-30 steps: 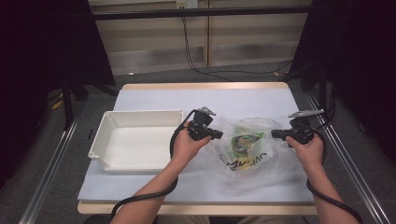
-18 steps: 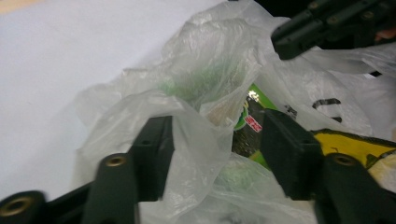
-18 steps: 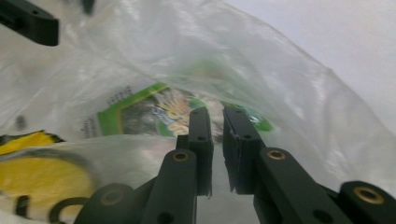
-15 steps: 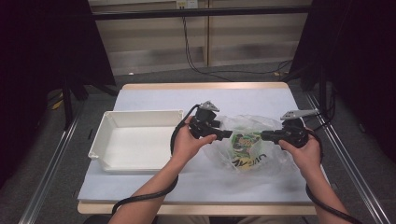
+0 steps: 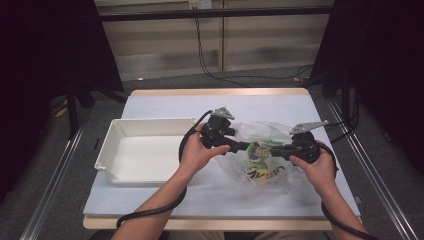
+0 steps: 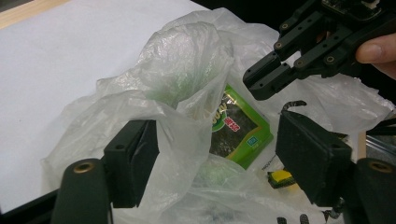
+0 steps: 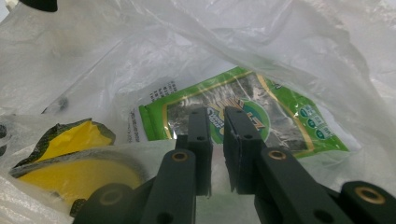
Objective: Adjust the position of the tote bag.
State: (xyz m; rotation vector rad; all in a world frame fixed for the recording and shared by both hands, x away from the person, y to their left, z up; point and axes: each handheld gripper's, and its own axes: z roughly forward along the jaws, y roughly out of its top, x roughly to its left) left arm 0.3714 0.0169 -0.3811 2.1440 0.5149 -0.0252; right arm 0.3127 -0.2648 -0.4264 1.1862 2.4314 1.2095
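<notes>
At the right half of the table (image 5: 165, 102), a clear plastic bag (image 5: 267, 132) lies crumpled between both grippers, well apart from nothing but the white tray (image 5: 150, 131), which stands just beside it to the left. Since a second ago the left gripper (image 5: 239, 146) has let go: its jaws have just been opening and now stand wide apart, with a fold of bag film bulging loosely between them but not pressed by either pad, as the left gripper view (image 6: 215, 154) shows. The right gripper (image 5: 276, 150) has shifted inward toward the bag's middle. Its jaws are nearly closed, a narrow gap remaining, and the right gripper view (image 7: 217, 135) shows a thin edge of film that appears to run between the pads; whether it is truly pinched cannot be told. Inside the bag lie a green snack packet (image 7: 261, 112) and a yellow packet (image 7: 79, 163). Judged from this, the left gripper is probably regrasping the mouth to spread it, so that the contents can be reached.
</notes>
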